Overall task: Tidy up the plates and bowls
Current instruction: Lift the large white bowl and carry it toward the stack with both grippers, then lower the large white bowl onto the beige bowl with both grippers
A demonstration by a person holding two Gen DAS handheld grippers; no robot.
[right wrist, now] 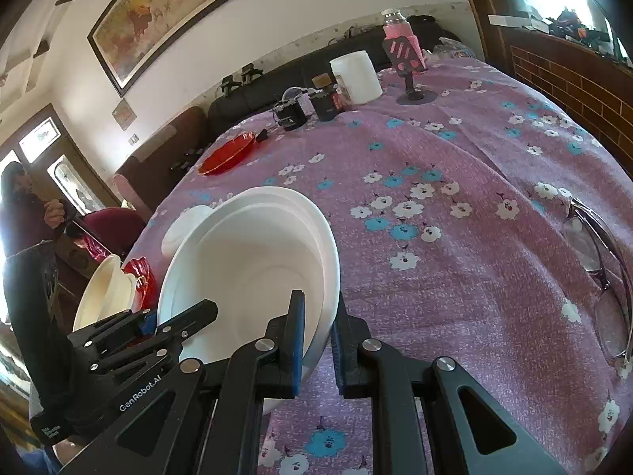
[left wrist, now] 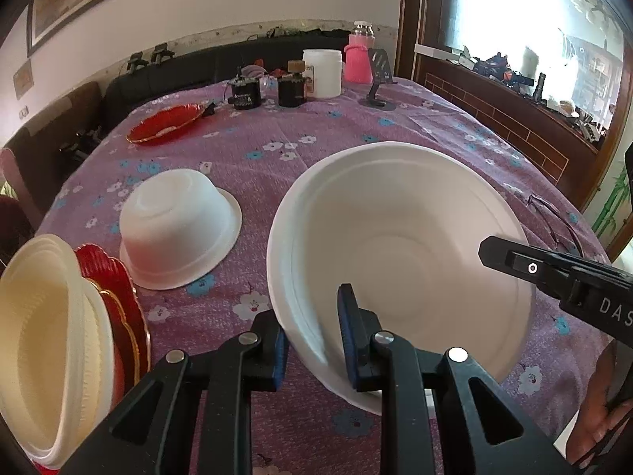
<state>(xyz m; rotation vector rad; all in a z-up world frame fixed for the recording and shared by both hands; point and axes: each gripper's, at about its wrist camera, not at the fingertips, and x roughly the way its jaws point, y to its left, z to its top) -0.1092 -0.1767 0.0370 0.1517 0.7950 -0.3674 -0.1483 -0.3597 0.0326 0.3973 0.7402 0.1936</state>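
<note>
The desk [left wrist: 356, 126], under a purple flowered cloth, carries a big white bowl [left wrist: 415, 245] near its front edge. The left tool [left wrist: 312, 340] and right tool [right wrist: 318, 340] each clench opposite sides of the bowl's rim. An upturned white bowl [left wrist: 178, 229] lies just left.

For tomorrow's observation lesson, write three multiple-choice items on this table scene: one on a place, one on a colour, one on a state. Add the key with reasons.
1. Where does the upside-down white bowl lie?
A. on the flowered tablecloth
B. on the red plate
C. inside the tilted white bowl

2. What colour is the lone plate at the far side of the table?
A. blue
B. red
C. green

3. How is the tilted white bowl held?
A. by neither tool
B. by one tool only
C. by both, the left hand-held gripper and the right hand-held gripper, at its rim

Key: 1 A, it rests rim down on the cloth, apart from the other dishes. 2 B, it is red with a gold edge. 3 C, each wrist view shows pads either side of the rim.
</note>
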